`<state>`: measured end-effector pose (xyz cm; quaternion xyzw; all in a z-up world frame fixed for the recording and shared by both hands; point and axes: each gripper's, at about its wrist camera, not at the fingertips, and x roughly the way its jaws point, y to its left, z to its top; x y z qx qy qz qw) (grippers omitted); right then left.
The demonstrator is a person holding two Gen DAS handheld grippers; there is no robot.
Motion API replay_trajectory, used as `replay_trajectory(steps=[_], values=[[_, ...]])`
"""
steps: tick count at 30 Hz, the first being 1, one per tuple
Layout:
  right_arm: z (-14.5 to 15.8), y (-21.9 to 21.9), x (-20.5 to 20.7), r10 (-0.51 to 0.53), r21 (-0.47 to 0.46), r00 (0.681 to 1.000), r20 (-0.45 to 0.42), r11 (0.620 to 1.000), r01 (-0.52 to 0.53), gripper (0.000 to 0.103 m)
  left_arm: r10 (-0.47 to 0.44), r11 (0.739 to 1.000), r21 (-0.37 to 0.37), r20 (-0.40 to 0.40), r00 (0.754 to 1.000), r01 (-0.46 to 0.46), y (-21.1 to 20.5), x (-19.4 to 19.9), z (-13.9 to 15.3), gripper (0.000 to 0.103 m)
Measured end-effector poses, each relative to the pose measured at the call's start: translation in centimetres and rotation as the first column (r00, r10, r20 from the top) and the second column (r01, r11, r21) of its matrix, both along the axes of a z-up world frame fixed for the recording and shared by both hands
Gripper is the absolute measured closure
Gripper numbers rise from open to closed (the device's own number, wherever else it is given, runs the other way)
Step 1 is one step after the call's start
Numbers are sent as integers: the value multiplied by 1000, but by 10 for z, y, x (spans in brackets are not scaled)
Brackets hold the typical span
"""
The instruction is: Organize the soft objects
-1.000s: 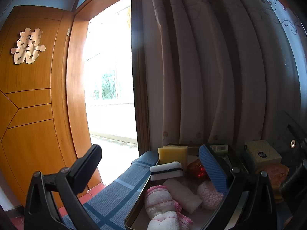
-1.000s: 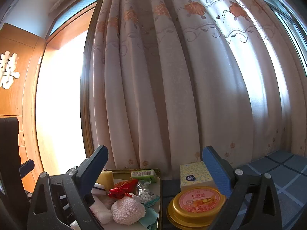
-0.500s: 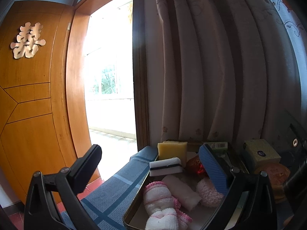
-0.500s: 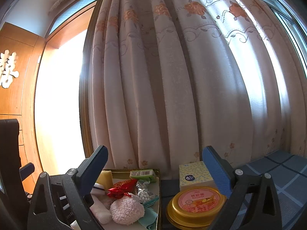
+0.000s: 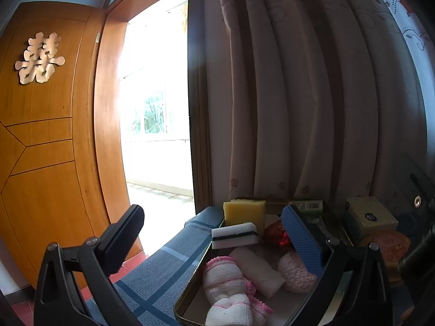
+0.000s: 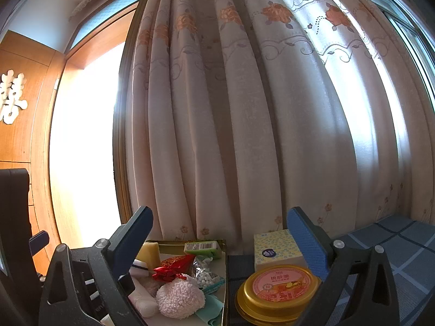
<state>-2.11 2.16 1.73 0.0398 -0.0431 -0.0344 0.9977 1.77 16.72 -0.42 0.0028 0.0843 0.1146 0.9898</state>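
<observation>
Nearest, both pairs of tongs hang spread wide with nothing between their fingers: the left tongs [image 5: 217, 233] above the near left corner of a metal tray [image 5: 190, 293], the right tongs [image 6: 220, 233] above the gap between that tray [image 6: 224, 277] and a round gold tin [image 6: 277, 290]. Just under the left tongs' right finger lie the soft things in the tray: a white-and-pink rolled cloth [image 5: 228, 285], a plain white rolled towel [image 5: 258, 269] touching it, and a fluffy pink puff [image 5: 295, 271] beside that. Beyond them, still between the fingers, sit a white sponge with a dark stripe [image 5: 235, 235], a red foil-wrapped item [image 5: 274, 235], and farthest a yellow sponge [image 5: 244, 213] standing against the tray's far wall. From the right wrist view, the puff [image 6: 179, 296] lies just inside the left finger, with a red ribbon [image 6: 171, 270], a bag of small white pellets [image 6: 204, 271] and a green barcoded packet [image 6: 202, 247] behind it. Behind the tin, near the right finger, stands a pale yellow tissue box [image 6: 274, 250]. Everything rests on a blue checked cloth [image 5: 152, 279]. Farther off hang a flowered curtain [image 6: 244, 108] ahead and a wooden door [image 5: 40, 135] to the left.
</observation>
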Motion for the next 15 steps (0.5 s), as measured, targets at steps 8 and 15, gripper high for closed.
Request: replay_trajectory(steps=[8,15], values=[[0,0,0,1,-1,1000,2,1000,-1,3,4,1000,4,0,1000,-4,-1,0,0,1],[1,-2,-2,4,-1,1000,2,1000,-4,3,2,1000,7,-1,1000,-2,-1,0,0,1]])
